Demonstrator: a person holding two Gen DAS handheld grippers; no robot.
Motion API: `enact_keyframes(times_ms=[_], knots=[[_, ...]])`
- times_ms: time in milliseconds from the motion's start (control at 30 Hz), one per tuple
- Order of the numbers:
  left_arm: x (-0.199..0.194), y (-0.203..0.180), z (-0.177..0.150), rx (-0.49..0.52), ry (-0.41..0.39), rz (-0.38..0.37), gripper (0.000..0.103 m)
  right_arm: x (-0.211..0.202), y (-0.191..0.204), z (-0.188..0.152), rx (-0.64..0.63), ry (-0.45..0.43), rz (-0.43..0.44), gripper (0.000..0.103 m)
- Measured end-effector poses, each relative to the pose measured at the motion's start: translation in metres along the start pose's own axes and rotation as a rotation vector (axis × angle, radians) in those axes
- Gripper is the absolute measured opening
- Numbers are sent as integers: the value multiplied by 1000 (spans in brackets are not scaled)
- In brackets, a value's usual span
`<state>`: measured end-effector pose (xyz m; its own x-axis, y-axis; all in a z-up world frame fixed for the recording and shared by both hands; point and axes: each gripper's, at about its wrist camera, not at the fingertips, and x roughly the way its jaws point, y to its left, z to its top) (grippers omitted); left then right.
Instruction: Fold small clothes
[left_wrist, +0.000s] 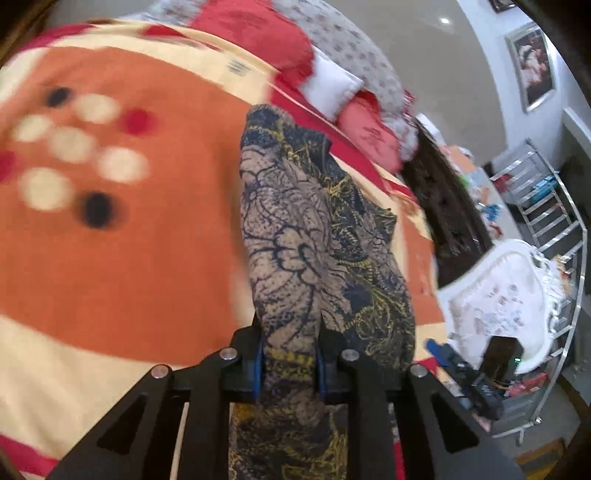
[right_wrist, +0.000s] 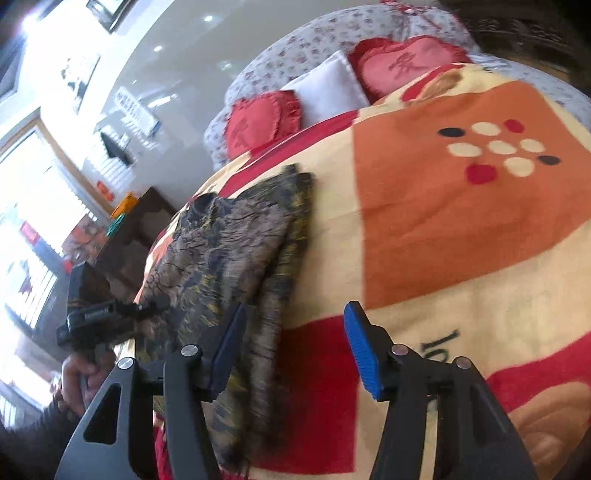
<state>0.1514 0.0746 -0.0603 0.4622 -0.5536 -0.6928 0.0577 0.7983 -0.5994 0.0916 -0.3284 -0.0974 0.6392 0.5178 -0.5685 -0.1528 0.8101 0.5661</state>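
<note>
A small patterned garment (left_wrist: 314, 236), tan with navy and yellow print, lies partly folded on the orange, cream and red blanket (left_wrist: 110, 240). My left gripper (left_wrist: 290, 365) is shut on the garment's near edge, cloth bunched between its blue pads. In the right wrist view the garment (right_wrist: 229, 251) lies at the left side of the blanket (right_wrist: 461, 229). My right gripper (right_wrist: 295, 347) is open and empty, its left blue pad (right_wrist: 229, 350) over the garment's near edge. The left gripper (right_wrist: 147, 308) shows there at the garment's left edge, held by a hand.
Red heart cushions (right_wrist: 262, 118) and a white pillow (right_wrist: 332, 88) sit at the bed's head. A dark wooden bedside cabinet (left_wrist: 447, 206) and a white chair (left_wrist: 506, 295) stand beside the bed, with a metal rack (left_wrist: 546, 206) behind.
</note>
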Motion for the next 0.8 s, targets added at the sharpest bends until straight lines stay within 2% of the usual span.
enact_keyframes(times_ms=[133, 200, 300, 433, 500, 633, 733, 800], knots=[[-22, 42, 8, -46, 1, 56, 21, 10, 24, -1, -35, 34, 29, 65], [-16, 46, 5, -38, 28, 68, 22, 18, 41, 0, -57, 53, 45, 65], [-2, 42, 1, 8, 22, 129, 26, 31, 72, 0, -119, 58, 56, 65], [5, 50, -4, -29, -9, 113, 31, 56, 124, -7, -264, 58, 32, 65], [5, 55, -7, -43, -20, 97, 33, 68, 129, -6, -247, 53, 53, 65], [2, 64, -11, -59, -34, 79, 36, 106, 122, -2, -107, 104, 135, 67], [-1, 64, -16, -39, -40, 88, 38, 136, 124, 2, -98, 158, 47, 67], [-1, 64, -17, -33, -42, 81, 39, 157, 120, -2, -94, 232, 5, 65]])
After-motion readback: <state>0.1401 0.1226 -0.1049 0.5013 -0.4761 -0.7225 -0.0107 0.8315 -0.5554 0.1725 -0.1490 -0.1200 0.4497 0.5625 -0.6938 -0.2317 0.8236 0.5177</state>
